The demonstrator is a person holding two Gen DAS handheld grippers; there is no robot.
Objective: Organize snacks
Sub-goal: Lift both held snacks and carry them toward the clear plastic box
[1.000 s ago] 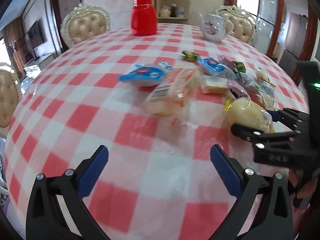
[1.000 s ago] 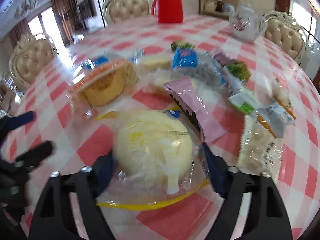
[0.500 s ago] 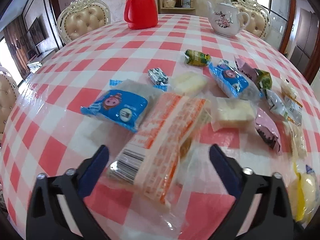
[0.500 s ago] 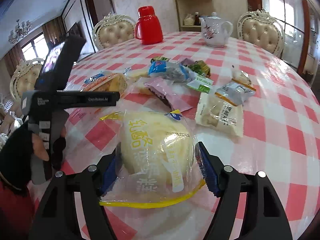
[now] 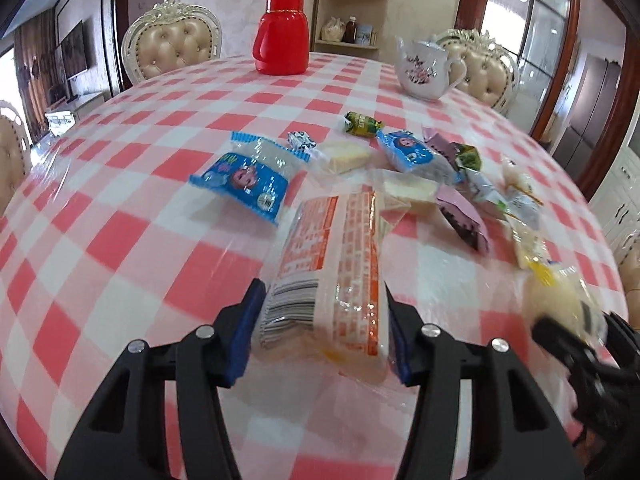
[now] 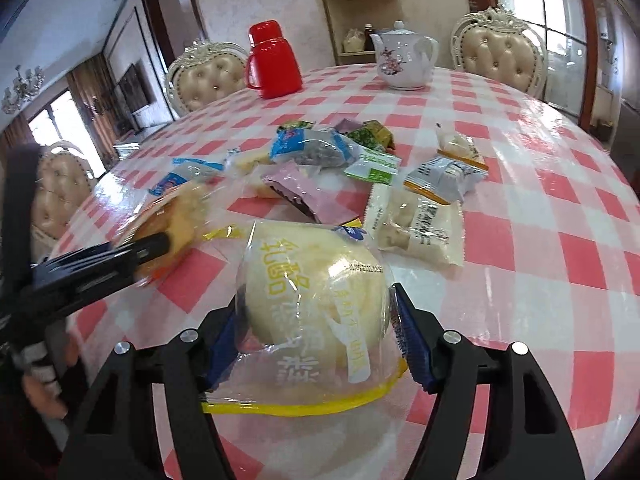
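My left gripper (image 5: 322, 336) has a long orange-printed cake pack (image 5: 332, 276) between its blue pads. The jaws are closing and both pads touch the pack's sides. My right gripper (image 6: 316, 332) is closing on a round yellow bun in a clear bag (image 6: 316, 280), pads pressed into the bag. In the right wrist view the left gripper (image 6: 100, 256) shows at the left, holding the orange pack (image 6: 172, 216). The right gripper (image 5: 580, 340) with the bun appears blurred at the lower right of the left wrist view. More snacks lie beyond: a blue pack (image 5: 244, 180), a pink wrapper (image 5: 464, 216), a white pack (image 6: 416, 224).
The round table has a red-and-white checked cloth (image 5: 120, 200). A red jug (image 5: 282, 34) and a white teapot (image 5: 424, 70) stand at the far side. Padded chairs (image 5: 172, 48) ring the table. A person's hand (image 6: 40, 392) shows at the left edge.
My left gripper came up to the orange pack, straddled it, and its jaws narrowed onto the sides. The right gripper kept hold of the bun while its view swung and rose a little.
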